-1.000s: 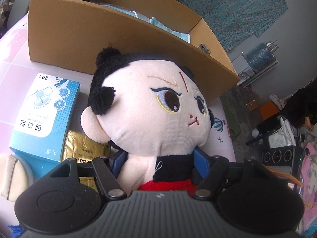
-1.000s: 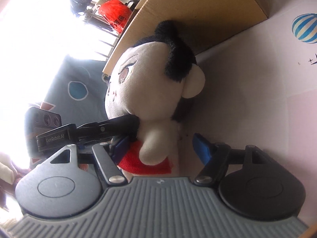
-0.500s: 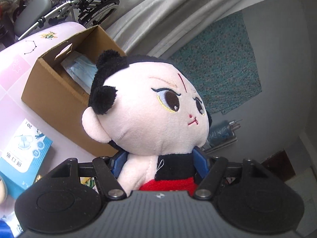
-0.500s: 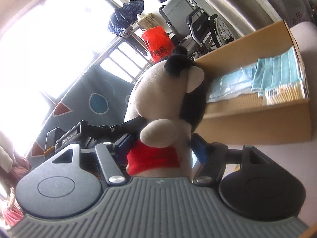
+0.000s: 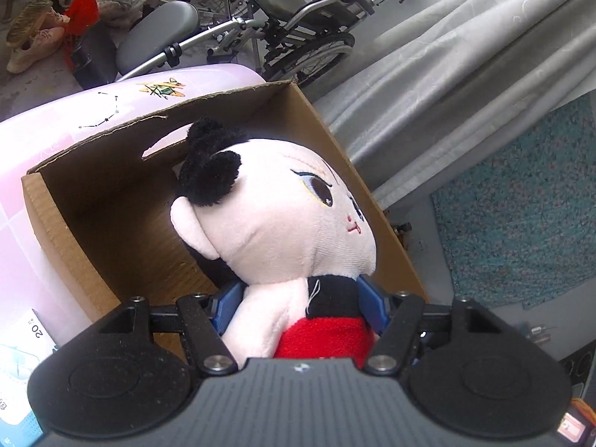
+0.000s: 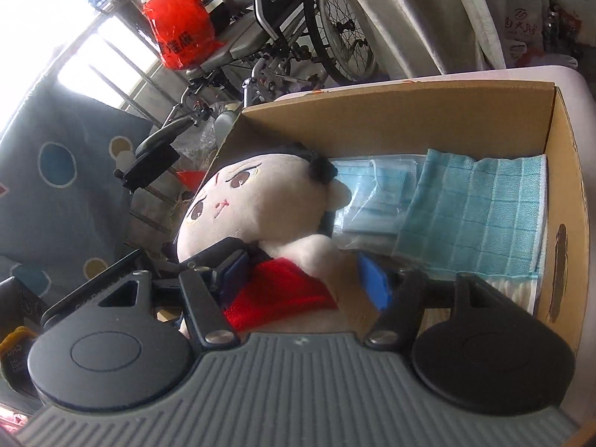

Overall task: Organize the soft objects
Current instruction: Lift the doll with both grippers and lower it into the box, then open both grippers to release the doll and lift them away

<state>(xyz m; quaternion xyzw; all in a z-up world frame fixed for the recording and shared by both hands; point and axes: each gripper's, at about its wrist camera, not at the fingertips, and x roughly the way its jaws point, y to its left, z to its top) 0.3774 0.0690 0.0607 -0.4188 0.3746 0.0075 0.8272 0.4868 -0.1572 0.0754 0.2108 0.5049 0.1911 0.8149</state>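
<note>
Plush doll (image 5: 283,231): your left tongs (image 5: 298,309) and right tongs (image 6: 305,279) clench its torso together, steadying the floppy head above the cardboard box (image 6: 566,193).

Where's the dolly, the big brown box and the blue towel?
doll (image 5: 283,231), left wrist view, on its cheek
cardboard box (image 6: 391,111), right wrist view, on its far inner wall
blue towel (image 6: 473,216), right wrist view, on its middle

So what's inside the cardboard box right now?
In the cardboard box: a folded light-blue cloth, bagged blue face masks beside it, and something white under the cloth's edge. The plush doll hanging over the box hides the rest of its floor.
</note>
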